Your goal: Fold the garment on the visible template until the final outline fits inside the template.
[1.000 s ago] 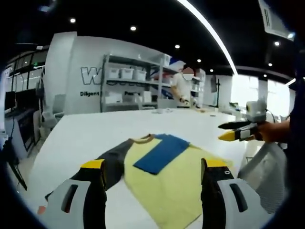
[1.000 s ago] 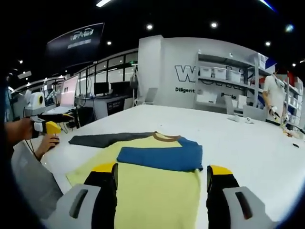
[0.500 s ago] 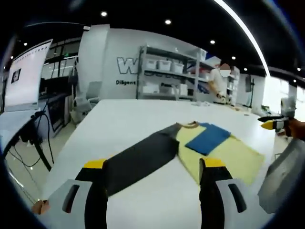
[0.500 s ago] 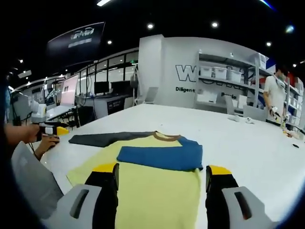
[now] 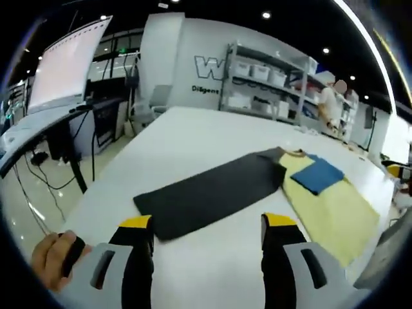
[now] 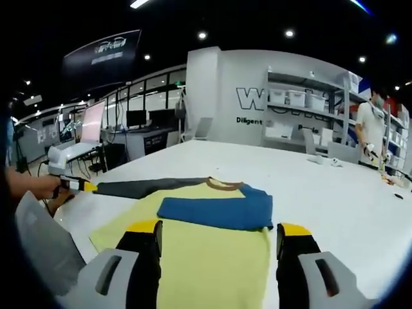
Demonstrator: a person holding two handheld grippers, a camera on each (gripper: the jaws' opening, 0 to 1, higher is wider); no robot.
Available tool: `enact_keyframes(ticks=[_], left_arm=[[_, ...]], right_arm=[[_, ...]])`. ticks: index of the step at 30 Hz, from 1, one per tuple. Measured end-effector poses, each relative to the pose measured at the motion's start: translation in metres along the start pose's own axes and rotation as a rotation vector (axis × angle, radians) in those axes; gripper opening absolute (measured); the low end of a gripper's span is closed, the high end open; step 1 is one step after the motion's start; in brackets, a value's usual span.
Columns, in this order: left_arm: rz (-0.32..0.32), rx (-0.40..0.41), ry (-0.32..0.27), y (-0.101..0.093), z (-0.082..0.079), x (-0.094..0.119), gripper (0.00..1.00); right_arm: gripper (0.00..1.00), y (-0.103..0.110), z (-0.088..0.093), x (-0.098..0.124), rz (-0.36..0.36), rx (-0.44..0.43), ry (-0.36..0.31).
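Note:
A long-sleeved shirt lies flat on the white table (image 5: 193,138). Its yellow body (image 6: 212,257) spreads under my right gripper (image 6: 219,229), which hovers open over the hem end. The blue sleeve (image 6: 215,212) is folded across the chest below the brown collar (image 6: 225,185). The dark grey sleeve (image 5: 212,193) stretches straight out to the side. My left gripper (image 5: 207,222) is open just short of that sleeve's cuff end, nothing between its jaws. From the right gripper view the left gripper (image 6: 74,185) sits low at the dark sleeve's (image 6: 145,187) tip.
The table's near edge (image 5: 90,187) drops to the floor, with desks and a monitor (image 5: 64,71) beyond. Shelving (image 6: 302,116) and a standing person (image 6: 373,129) are at the back. The holder's hand (image 5: 55,257) grips the left handle.
The left gripper has swung away from the yellow body to the dark sleeve's cuff end and come down close to the table. The right gripper and the shirt have stayed put.

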State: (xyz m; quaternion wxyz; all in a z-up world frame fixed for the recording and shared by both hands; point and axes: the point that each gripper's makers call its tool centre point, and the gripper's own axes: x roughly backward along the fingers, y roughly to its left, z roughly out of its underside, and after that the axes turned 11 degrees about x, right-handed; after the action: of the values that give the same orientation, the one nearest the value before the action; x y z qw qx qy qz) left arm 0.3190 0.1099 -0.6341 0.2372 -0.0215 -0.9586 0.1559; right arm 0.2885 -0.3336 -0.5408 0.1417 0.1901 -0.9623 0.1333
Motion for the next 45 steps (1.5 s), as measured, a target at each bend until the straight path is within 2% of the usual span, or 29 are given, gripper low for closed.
enact_keyframes(ticks=[5,8,10,16,26,32,38,42,45], left_arm=[[-0.094,0.075,0.018,0.018,0.005,-0.004,0.57],[-0.087,0.077,0.023,0.019,0.007,-0.008,0.54],[-0.087,0.082,0.047,0.019,0.011,-0.011,0.52],[-0.106,0.142,0.059,0.023,0.016,-0.017,0.52],[-0.136,0.171,0.041,0.032,0.007,-0.027,0.46],[-0.16,0.189,0.021,0.04,0.003,-0.034,0.35],[-0.183,0.226,0.016,0.036,0.001,-0.03,0.25],[-0.189,0.226,0.022,0.035,0.003,-0.027,0.1],[-0.204,0.236,0.022,0.036,0.005,-0.024,0.02]], right_arm=[[0.73,0.0,0.0,0.0,-0.003,0.001,0.0],[0.72,0.001,0.0,-0.001,-0.005,0.002,0.002],[0.72,0.001,0.0,-0.001,-0.007,0.004,0.003],[0.72,0.002,0.0,-0.001,-0.009,0.014,0.004],[0.7,0.003,0.002,-0.001,-0.009,0.027,0.01],[0.69,0.003,0.002,-0.001,-0.01,0.035,0.014],[0.66,0.004,0.004,-0.002,-0.018,0.037,0.021],[0.65,0.004,0.003,-0.002,-0.016,0.036,0.019],[0.65,0.003,0.003,-0.003,-0.015,0.035,0.021]])
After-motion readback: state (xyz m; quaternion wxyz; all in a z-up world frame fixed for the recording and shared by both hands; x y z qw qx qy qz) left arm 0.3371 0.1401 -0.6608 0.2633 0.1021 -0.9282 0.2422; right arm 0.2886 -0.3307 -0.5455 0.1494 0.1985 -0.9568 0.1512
